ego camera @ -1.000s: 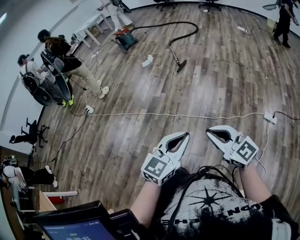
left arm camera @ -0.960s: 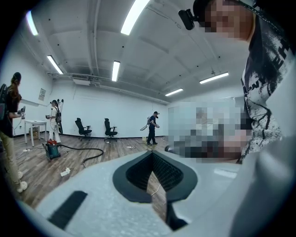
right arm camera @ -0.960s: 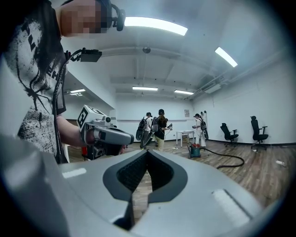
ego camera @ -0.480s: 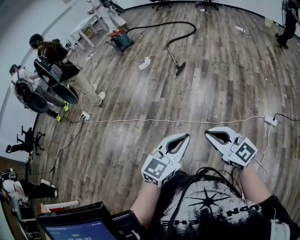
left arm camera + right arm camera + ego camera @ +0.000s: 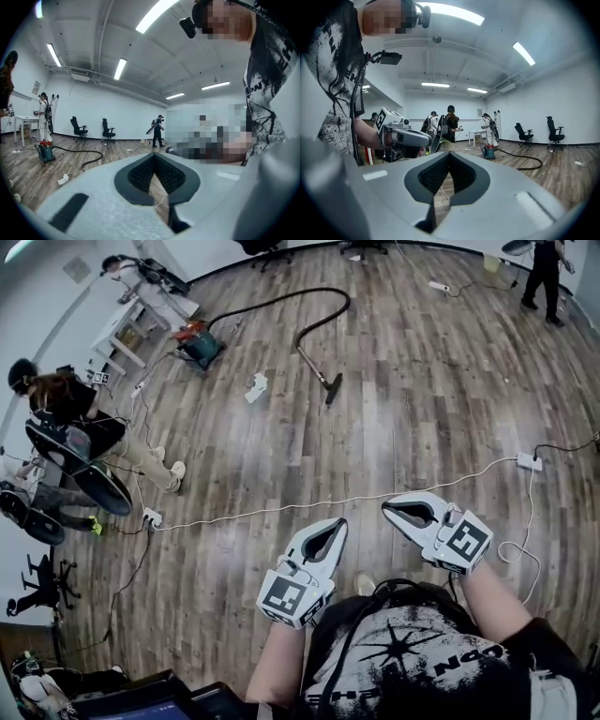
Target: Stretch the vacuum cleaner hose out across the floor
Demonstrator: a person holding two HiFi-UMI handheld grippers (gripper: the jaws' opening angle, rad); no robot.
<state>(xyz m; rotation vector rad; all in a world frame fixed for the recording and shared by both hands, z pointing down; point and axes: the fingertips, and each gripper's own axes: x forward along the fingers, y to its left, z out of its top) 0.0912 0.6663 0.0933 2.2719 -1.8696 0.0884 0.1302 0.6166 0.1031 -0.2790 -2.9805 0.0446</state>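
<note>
A person stands on the grey-brown wood-plank floor (image 5: 422, 381) of a white-walled room, with both handheld tools level at the waist and pointing ahead. The left gripper (image 5: 339, 523) and the right gripper (image 5: 386, 507) each have their jaws pressed together with nothing between them. That fits a moment when nothing to grasp is within reach.

The task's thing lies well apart, across the room. The black ribbed vacuum cleaner hose (image 5: 323, 290) runs from a small red-and-teal canister vacuum (image 5: 199, 345) beside a white tabletop (image 5: 127, 320). It then doubles back in a tight loop to a dark wand and floor head (image 5: 330, 390). Bent on itself like this, the hose covers little of the floor, so the stretching appears not yet begun.

A crumpled white scrap (image 5: 257, 387) rests near the floor head. A thin white extension cable (image 5: 328, 502) crosses the boards between the person and the vacuum and ends at a white power strip (image 5: 528, 461). It looks like something to step over on the way. Other people with equipment sit or stand along the room's edges, clear of the hose.
</note>
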